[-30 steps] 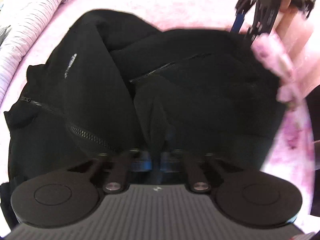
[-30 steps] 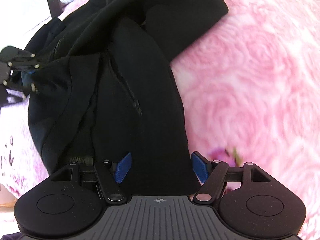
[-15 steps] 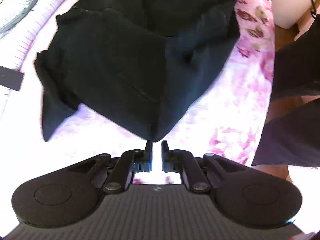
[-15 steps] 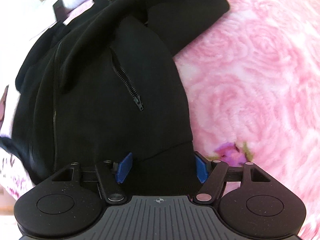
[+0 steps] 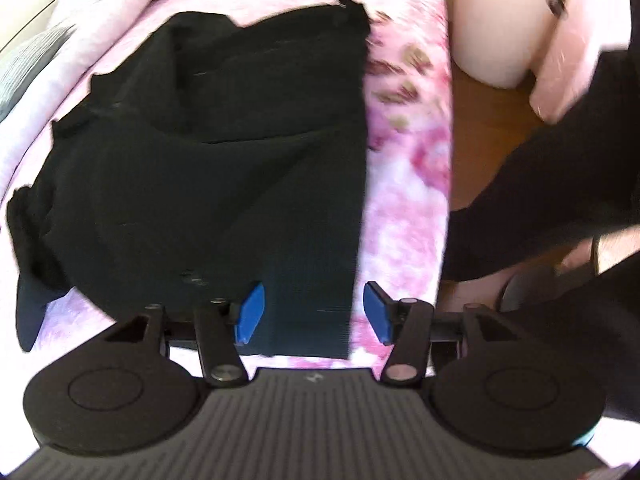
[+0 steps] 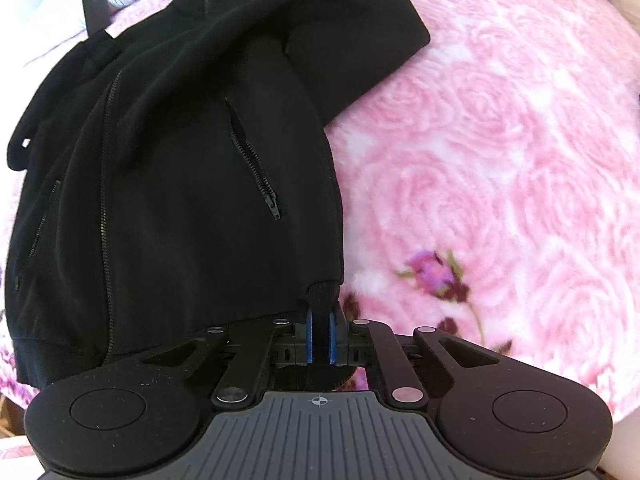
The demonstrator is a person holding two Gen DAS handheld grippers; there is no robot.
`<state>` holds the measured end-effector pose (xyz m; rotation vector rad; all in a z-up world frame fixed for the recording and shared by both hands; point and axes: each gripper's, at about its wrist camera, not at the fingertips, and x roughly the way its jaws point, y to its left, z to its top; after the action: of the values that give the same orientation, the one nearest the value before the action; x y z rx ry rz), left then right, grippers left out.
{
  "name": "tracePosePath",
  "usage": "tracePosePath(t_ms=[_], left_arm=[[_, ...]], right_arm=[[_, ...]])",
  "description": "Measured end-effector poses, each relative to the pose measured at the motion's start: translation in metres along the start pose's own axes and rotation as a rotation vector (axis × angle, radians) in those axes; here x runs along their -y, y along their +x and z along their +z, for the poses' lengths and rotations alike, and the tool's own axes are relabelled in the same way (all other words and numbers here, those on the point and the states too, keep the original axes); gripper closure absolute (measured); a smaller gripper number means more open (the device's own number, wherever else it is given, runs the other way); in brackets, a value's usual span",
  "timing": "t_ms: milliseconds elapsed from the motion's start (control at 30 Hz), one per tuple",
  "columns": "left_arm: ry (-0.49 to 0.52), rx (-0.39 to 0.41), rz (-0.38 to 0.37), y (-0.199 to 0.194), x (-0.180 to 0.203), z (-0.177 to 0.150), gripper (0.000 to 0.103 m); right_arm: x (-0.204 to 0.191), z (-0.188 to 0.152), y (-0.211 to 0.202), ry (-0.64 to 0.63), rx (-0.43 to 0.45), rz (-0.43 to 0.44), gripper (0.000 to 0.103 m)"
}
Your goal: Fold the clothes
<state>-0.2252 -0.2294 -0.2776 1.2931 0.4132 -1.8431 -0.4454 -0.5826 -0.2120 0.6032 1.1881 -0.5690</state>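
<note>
Your right claw [image 6: 319, 336] is clenched on the ribbed hem corner of the black zip-up jacket [image 6: 180, 168], its blue pads [image 6: 308, 334] pressed close with the knit cuff of fabric between them. The jacket lies spread on the bed, over the pink rose-patterned bedspread [image 6: 500, 160], with its hem along the bed's near edge and its collar toward the far side. One sleeve [image 6: 360, 48] angles out toward the middle of the bed. The front zipper and a pocket zipper [image 6: 256, 172] face up.

Your left claw [image 5: 312, 312] is released, its blue pads [image 5: 250, 312] wide apart, hovering over the jacket's hem [image 5: 312, 300] at the bed's edge. Beyond that edge you see wooden floor [image 5: 492, 120].
</note>
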Motion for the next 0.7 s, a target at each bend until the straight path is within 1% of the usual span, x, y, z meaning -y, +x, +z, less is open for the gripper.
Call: tracePosePath(t_ms=[100, 167, 200, 233, 267, 300, 333, 367, 433, 500, 567, 633, 700], left_arm=[[0.085, -0.019, 0.063, 0.025, 0.021, -0.001, 0.053], [0.153, -0.051, 0.138, 0.045, 0.033, -0.002, 0.057], [0.171, -0.067, 0.158, 0.052, 0.037, -0.004, 0.063], [0.169, -0.081, 0.163, 0.056, 0.035, -0.006, 0.071], [0.14, -0.094, 0.152, 0.057, 0.031, -0.006, 0.079], [0.106, -0.107, 0.138, 0.058, 0.027, -0.005, 0.095], [0.093, -0.122, 0.145, 0.054, 0.023, -0.004, 0.097], [0.086, -0.123, 0.147, 0.046, 0.02, -0.002, 0.097], [0.047, -0.11, 0.15, 0.021, 0.014, 0.0, 0.098], [0.031, -0.095, 0.127, -0.008, 0.016, 0.002, 0.098], [0.023, -0.087, 0.092, -0.027, 0.024, 0.006, 0.098], [0.014, -0.098, 0.057, -0.031, 0.032, 0.011, 0.098], [-0.027, -0.118, 0.031, -0.023, 0.036, 0.009, 0.098]], right_arm=[[-0.008, 0.002, 0.018, 0.003, -0.017, 0.013, 0.096], [-0.006, 0.002, 0.03, 0.002, -0.023, 0.017, 0.096], [-0.002, 0.003, 0.036, 0.006, -0.024, 0.027, 0.096], [0.002, 0.003, 0.042, 0.013, -0.024, 0.044, 0.096], [0.005, 0.004, 0.047, 0.014, -0.027, 0.062, 0.096], [0.008, 0.006, 0.049, 0.005, -0.033, 0.074, 0.096], [0.009, 0.007, 0.049, -0.009, -0.041, 0.08, 0.097], [0.012, 0.004, 0.045, -0.013, -0.051, 0.085, 0.099], [0.02, -0.011, 0.031, -0.004, -0.077, 0.092, 0.1], [0.028, -0.027, 0.018, 0.005, -0.103, 0.098, 0.1], [0.036, -0.042, 0.005, 0.014, -0.129, 0.104, 0.1], [0.043, -0.058, -0.009, 0.022, -0.154, 0.111, 0.1], [0.051, -0.073, -0.022, 0.031, -0.18, 0.117, 0.1]])
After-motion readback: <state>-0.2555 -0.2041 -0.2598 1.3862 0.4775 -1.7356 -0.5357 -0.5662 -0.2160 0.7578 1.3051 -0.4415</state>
